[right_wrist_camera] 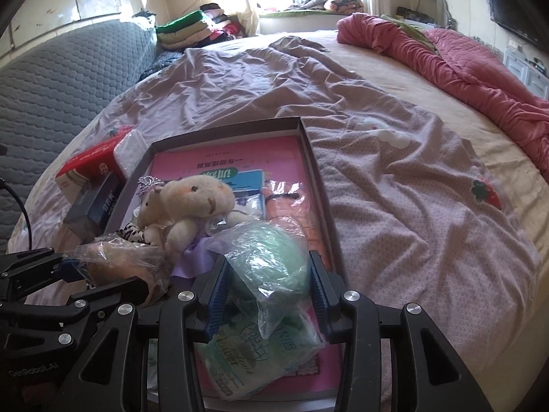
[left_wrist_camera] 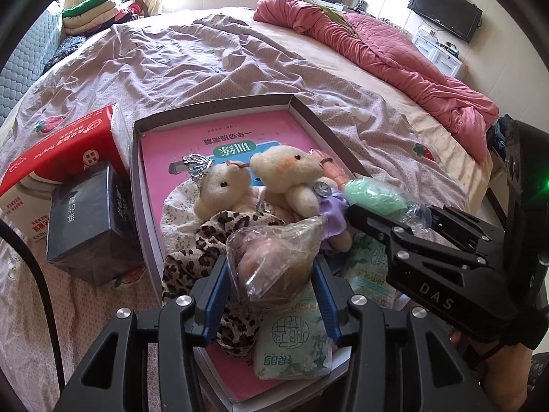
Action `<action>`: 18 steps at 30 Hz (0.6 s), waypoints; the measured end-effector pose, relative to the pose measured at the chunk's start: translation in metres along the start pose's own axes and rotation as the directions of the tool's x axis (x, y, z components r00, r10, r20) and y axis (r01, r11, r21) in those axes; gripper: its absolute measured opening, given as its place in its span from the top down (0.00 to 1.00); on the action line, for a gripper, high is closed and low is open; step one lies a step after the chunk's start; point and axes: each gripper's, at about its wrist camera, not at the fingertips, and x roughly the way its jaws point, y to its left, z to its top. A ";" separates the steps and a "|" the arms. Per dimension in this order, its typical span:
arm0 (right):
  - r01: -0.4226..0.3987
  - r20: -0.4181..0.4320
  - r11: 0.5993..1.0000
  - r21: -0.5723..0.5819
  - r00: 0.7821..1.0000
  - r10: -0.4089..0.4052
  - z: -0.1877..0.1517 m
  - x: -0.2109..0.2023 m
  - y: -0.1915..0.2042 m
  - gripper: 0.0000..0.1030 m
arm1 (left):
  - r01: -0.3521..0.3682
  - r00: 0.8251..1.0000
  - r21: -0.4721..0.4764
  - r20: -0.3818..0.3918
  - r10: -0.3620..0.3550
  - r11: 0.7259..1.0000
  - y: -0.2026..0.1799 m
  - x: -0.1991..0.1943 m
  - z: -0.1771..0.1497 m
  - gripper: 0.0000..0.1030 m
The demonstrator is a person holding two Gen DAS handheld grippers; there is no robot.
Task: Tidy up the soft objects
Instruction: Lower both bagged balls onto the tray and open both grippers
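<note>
A shallow grey box (left_wrist_camera: 212, 111) lies on the bed with a pink book in it. On the book sit two cream plush bears (left_wrist_camera: 284, 175), a leopard-print cloth (left_wrist_camera: 212, 237) and green tissue packs (left_wrist_camera: 291, 343). My left gripper (left_wrist_camera: 271, 264) is shut on a tan soft ball in a clear bag (left_wrist_camera: 274, 250), low over the box's near end. To its right, my right gripper (right_wrist_camera: 267, 264) is shut on a green soft ball in a clear bag (right_wrist_camera: 271, 254), above a tissue pack (right_wrist_camera: 260, 353). In the right wrist view the left gripper (right_wrist_camera: 103, 271) shows at the lower left.
A red tissue box (left_wrist_camera: 61, 151) and a dark box (left_wrist_camera: 85, 219) stand left of the grey box. A rumpled pink quilt (left_wrist_camera: 394, 51) lies along the bed's far right. Folded clothes (left_wrist_camera: 99, 7) are stacked at the back left, beside a grey quilted headboard (right_wrist_camera: 51, 79).
</note>
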 end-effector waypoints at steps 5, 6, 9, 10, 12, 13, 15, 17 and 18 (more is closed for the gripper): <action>-0.020 0.006 0.999 0.031 1.000 0.020 -0.001 -0.001 -0.004 0.55 | 0.004 1.000 0.006 -0.006 -0.004 1.000 -0.002 -0.001 -0.002 0.53; -0.024 0.009 0.999 0.036 1.000 0.024 -0.001 -0.001 -0.004 0.55 | 0.002 1.000 0.008 -0.007 -0.002 1.000 -0.002 -0.001 -0.003 0.52; -0.026 0.017 0.998 0.049 1.000 0.025 -0.001 -0.003 -0.005 0.44 | 0.003 1.000 0.015 -0.003 -0.003 1.000 -0.004 -0.002 -0.003 0.52; -0.024 0.020 0.998 0.051 1.000 0.023 -0.001 -0.004 -0.005 0.42 | 0.004 1.000 0.017 -0.004 -0.003 1.000 -0.004 -0.003 -0.003 0.52; -0.022 0.030 0.998 0.051 0.999 0.020 -0.001 -0.007 -0.005 0.42 | 0.004 1.000 0.016 -0.004 -0.004 1.000 -0.004 -0.003 -0.003 0.51; -0.020 0.032 0.998 0.051 0.999 0.018 -0.001 -0.007 -0.004 0.42 | 0.005 1.000 0.016 -0.003 -0.005 1.000 -0.004 -0.003 -0.003 0.51; -0.016 0.031 0.999 0.052 0.999 0.014 -0.001 -0.008 -0.004 0.42 | 0.008 1.000 0.012 -0.003 -0.008 1.000 -0.003 -0.004 -0.003 0.51; -0.014 0.032 0.998 0.056 0.999 0.012 -0.001 -0.008 -0.005 0.42 | 0.007 1.000 0.013 -0.001 -0.007 1.000 -0.003 -0.006 -0.003 0.51; -0.013 0.035 0.998 0.057 0.999 0.011 -0.001 -0.009 -0.005 0.41 | 0.007 1.000 0.013 0.000 -0.007 1.000 -0.003 -0.006 -0.003 0.51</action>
